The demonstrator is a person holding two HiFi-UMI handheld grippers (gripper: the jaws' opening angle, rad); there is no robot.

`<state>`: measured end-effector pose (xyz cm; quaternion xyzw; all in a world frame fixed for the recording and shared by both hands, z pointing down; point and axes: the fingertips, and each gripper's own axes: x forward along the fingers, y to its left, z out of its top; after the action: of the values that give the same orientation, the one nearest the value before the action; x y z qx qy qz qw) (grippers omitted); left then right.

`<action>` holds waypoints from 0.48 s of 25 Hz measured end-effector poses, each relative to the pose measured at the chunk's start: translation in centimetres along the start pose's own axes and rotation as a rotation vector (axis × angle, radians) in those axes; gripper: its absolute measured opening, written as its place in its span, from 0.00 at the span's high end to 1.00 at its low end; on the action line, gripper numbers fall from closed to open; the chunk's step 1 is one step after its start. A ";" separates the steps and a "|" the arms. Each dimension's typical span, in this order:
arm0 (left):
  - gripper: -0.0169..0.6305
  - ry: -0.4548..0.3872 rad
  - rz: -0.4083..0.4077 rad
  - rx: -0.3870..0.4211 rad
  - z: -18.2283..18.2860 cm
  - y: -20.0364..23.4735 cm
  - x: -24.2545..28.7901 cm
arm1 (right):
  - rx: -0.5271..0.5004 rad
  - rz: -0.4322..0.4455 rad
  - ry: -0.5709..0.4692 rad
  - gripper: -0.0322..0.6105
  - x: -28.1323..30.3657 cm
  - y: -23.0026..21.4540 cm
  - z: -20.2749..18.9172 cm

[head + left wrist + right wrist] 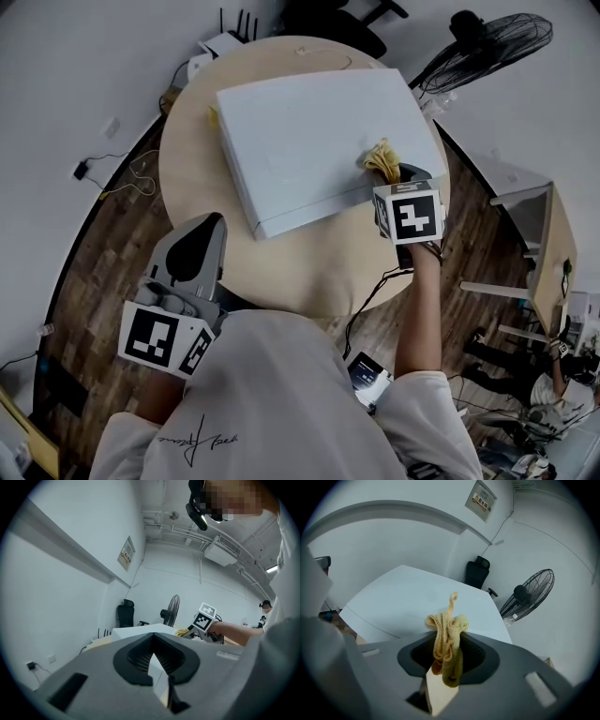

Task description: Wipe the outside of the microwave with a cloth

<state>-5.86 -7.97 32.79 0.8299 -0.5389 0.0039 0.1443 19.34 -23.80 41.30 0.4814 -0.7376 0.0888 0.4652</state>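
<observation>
the person wears a white short-sleeved t-shirt point(281, 394) with a black handwritten script mark point(192, 439) at the lower left of the frame. the left hand-held gripper point(199, 234) and the right hand-held gripper point(398, 174) are matte grey with a black-lined v-shaped recess at the jaws. each carries a white cube point(410, 214) printed with black square markers.

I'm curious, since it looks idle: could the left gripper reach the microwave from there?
Probably yes: only bare table lies between the left gripper and the microwave.
</observation>
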 end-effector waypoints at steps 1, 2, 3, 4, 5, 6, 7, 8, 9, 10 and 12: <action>0.99 -0.001 0.000 0.000 0.0 0.0 0.0 | -0.007 0.010 -0.003 0.74 -0.2 0.7 0.1; 0.99 -0.001 0.000 0.001 -0.1 0.0 0.1 | -0.017 0.018 -0.005 0.74 -0.3 1.4 0.3; 0.99 -0.002 0.000 0.002 -0.1 0.1 0.1 | -0.030 0.024 -0.006 0.74 -0.5 2.0 0.4; 0.99 -0.002 0.001 0.002 -0.1 0.1 0.1 | -0.043 0.029 -0.006 0.74 -0.7 2.7 0.5; 0.99 -0.003 0.002 0.002 -0.1 0.2 0.2 | -0.054 0.035 -0.005 0.74 -0.8 3.3 0.6; 0.99 -0.004 0.002 0.002 -0.1 0.2 0.2 | -0.063 0.042 -0.005 0.74 -1.0 3.8 0.7; 0.99 -0.004 0.003 0.001 -0.1 0.3 0.2 | -0.068 0.049 -0.006 0.74 -1.1 4.4 0.8; 0.99 -0.004 0.003 0.001 -0.1 0.3 0.3 | -0.072 0.056 -0.009 0.74 -1.2 4.9 1.0; 0.99 -0.004 0.004 0.000 -0.2 0.3 0.3 | -0.074 0.064 -0.015 0.74 -1.3 5.5 1.1; 0.99 -0.004 0.005 -0.002 -0.2 0.3 0.3 | -0.077 0.071 -0.021 0.74 -1.4 6.0 1.2; 0.99 -0.006 0.005 -0.004 -0.3 0.2 0.3 | -0.088 0.080 -0.030 0.74 -1.6 7.0 1.5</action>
<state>-5.88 -8.26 33.20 0.8283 -0.5415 0.0008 0.1442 13.06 -20.01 41.40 0.4319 -0.7664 0.0677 0.4707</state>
